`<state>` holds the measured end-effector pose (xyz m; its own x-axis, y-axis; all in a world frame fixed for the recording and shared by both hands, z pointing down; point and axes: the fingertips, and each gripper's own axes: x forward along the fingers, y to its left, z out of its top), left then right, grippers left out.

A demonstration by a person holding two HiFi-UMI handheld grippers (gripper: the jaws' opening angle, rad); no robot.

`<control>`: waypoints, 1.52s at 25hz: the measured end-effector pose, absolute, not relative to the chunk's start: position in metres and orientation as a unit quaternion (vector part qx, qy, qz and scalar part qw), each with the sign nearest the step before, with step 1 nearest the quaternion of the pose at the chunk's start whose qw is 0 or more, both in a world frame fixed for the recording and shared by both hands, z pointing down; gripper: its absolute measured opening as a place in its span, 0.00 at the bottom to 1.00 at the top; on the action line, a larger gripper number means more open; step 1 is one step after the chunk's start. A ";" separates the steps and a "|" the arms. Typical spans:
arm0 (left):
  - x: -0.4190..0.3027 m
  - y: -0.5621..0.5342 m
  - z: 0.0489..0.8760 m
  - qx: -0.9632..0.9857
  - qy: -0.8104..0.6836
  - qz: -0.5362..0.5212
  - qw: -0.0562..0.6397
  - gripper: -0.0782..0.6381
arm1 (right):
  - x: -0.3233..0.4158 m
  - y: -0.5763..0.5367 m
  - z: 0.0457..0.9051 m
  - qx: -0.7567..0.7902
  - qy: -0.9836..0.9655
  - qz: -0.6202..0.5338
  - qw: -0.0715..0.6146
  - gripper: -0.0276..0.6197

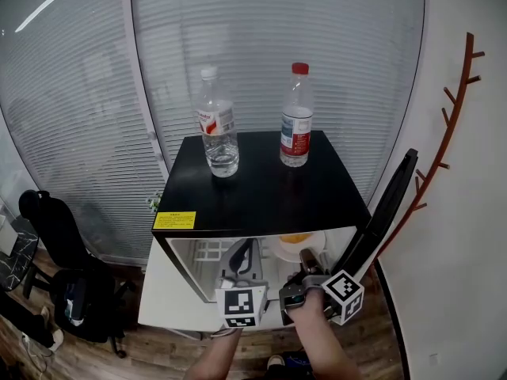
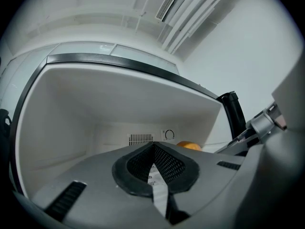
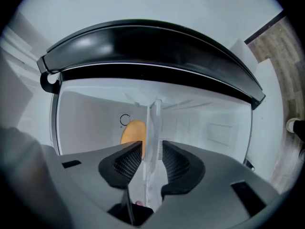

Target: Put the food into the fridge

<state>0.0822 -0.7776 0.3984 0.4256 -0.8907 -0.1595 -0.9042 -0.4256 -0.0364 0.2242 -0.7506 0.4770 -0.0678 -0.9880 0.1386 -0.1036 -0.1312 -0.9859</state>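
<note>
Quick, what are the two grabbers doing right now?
Left gripper: closed on a white printed strip.
Right gripper: open; a clear plastic bag stands between the jaws, not pinched.

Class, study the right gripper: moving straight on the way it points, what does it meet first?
The thin clear wrapper standing between the right gripper's open jaws. Past it, probably the fridge's back wall; the orange food lies slightly left of that line, though depth is unclear.

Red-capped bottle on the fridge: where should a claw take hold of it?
Grip the bottle at its labelled middle, coming in level from the front. It stands upright on the fridge, its cap is narrow, and that side is free.
</note>
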 end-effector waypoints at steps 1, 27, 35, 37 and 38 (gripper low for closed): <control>0.082 -0.777 0.399 -0.843 0.532 0.058 0.058 0.15 | 0.223 -0.750 0.477 -0.535 0.509 -0.527 0.422 0.24; 0.041 -0.716 0.408 -0.857 0.512 0.038 0.049 0.15 | 0.168 -0.683 0.401 -0.660 0.739 -0.058 0.120 0.27; 0.017 -0.698 0.412 -0.847 0.528 0.033 0.052 0.15 | 0.127 -0.678 0.393 -0.609 0.788 0.091 0.007 0.20; 0.014 -0.696 0.415 -0.846 0.529 0.031 0.051 0.15 | 0.127 -0.676 0.392 -0.613 0.784 0.096 0.010 0.16; 0.014 -0.696 0.416 -0.846 0.530 0.030 0.050 0.15 | 0.127 -0.676 0.392 -0.613 0.783 0.100 0.008 0.14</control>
<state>0.0137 -0.6959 0.4158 0.4365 -0.8937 -0.1036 -0.8997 -0.4333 -0.0530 0.1275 -0.6764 0.3922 -0.2473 -0.9594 -0.1354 -0.9627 0.2275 0.1463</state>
